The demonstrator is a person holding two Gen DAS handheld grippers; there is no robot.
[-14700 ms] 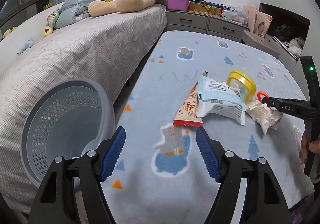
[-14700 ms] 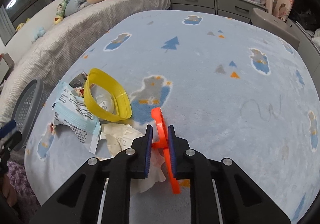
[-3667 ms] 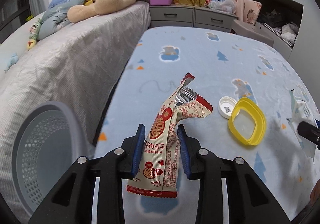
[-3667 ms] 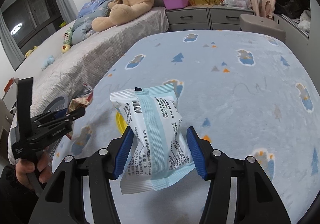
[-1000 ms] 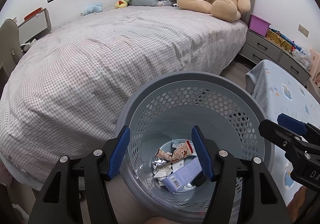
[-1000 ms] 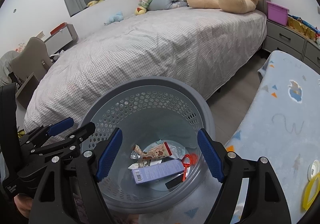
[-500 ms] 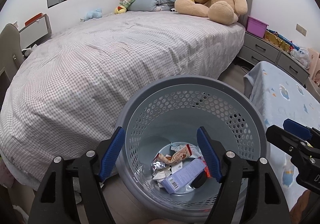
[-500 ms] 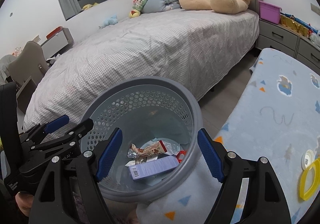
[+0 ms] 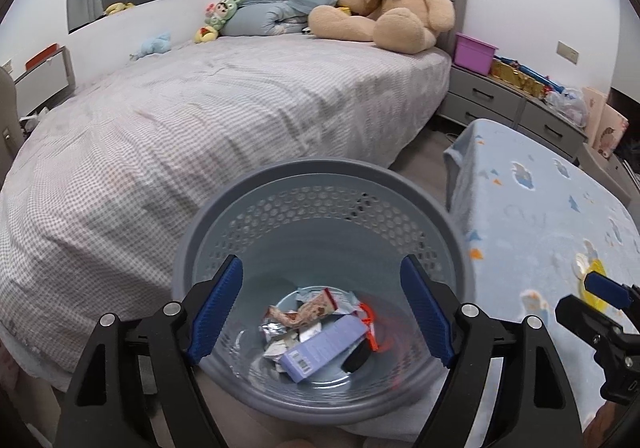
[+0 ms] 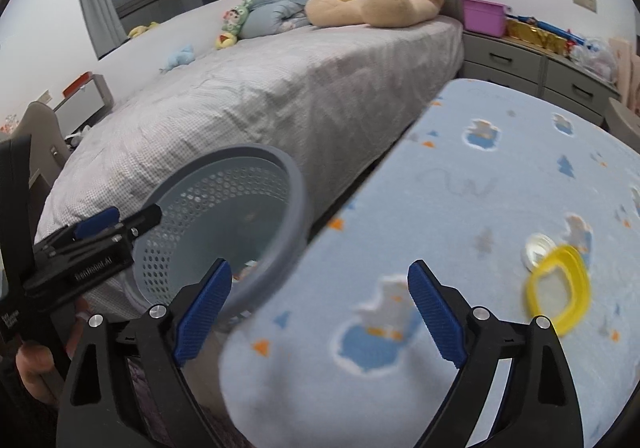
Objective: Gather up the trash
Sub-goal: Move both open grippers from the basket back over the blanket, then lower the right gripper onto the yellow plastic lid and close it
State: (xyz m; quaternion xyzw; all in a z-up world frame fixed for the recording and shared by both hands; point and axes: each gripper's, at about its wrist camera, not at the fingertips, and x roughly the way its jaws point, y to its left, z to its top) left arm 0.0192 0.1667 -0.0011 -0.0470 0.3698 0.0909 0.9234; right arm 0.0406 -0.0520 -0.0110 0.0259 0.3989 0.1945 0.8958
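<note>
Grey perforated wastebasket (image 9: 320, 183), upright, lower centre of left wrist view; in right wrist view (image 10: 224, 215) it sits left of centre, just beside the blanket-covered desk edge. Inside at bottom: red-and-cream snack wrapper (image 9: 308, 310), crumpled foil bits (image 9: 274, 330), pale purple barcoded packet (image 9: 324, 344) lying diagonal, orange plastic piece (image 9: 370, 324). On the desk, right side: yellow ring lid (image 10: 558, 288) lying flat, small white cap (image 10: 536, 246) touching its upper left edge.
</note>
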